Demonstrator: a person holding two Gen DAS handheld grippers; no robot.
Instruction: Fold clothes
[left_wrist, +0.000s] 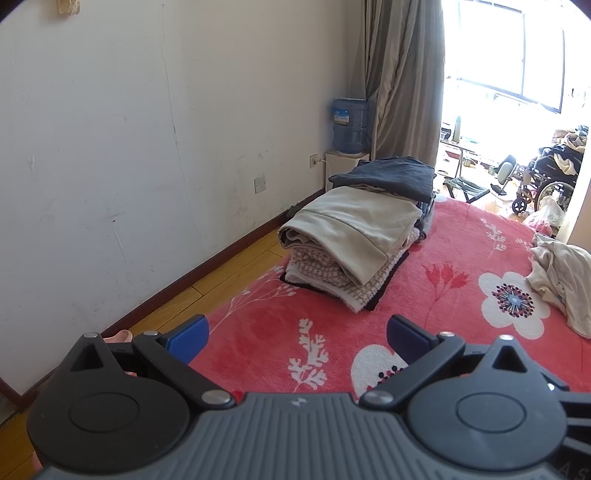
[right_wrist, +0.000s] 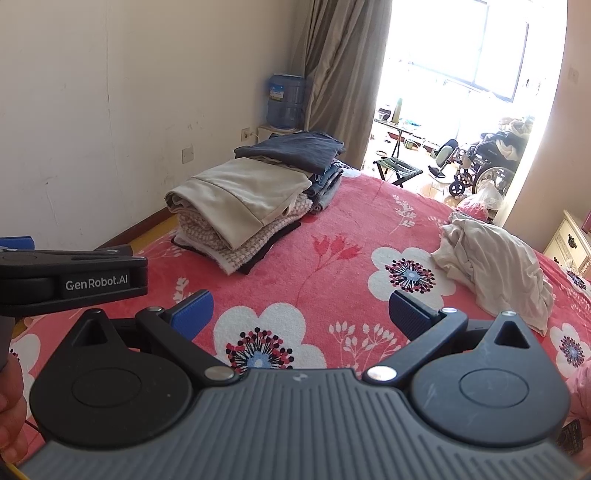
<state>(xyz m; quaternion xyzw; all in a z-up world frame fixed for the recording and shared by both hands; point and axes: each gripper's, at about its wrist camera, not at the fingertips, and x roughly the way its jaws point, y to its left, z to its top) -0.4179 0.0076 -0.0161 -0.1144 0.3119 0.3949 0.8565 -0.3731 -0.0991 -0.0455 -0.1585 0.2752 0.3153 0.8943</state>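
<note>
A stack of folded clothes (left_wrist: 351, 236) lies on the red flowered blanket (left_wrist: 443, 295), beige garment on top, with a dark grey folded pile (left_wrist: 388, 177) behind it. The stack also shows in the right wrist view (right_wrist: 240, 206). A crumpled cream garment (right_wrist: 495, 266) lies unfolded on the blanket at the right; it also shows at the right edge of the left wrist view (left_wrist: 561, 273). My left gripper (left_wrist: 297, 338) is open and empty above the blanket's near edge. My right gripper (right_wrist: 301, 314) is open and empty over the blanket (right_wrist: 332, 258), short of the cream garment.
A white wall (left_wrist: 147, 147) and wooden floor strip (left_wrist: 221, 280) run along the left of the bed. A water bottle (left_wrist: 350, 125) and curtain (left_wrist: 402, 81) stand at the back. A wheelchair (right_wrist: 480, 166) and folding stool (right_wrist: 397, 170) stand beyond the bed. A bedside cabinet (right_wrist: 569, 240) is at right.
</note>
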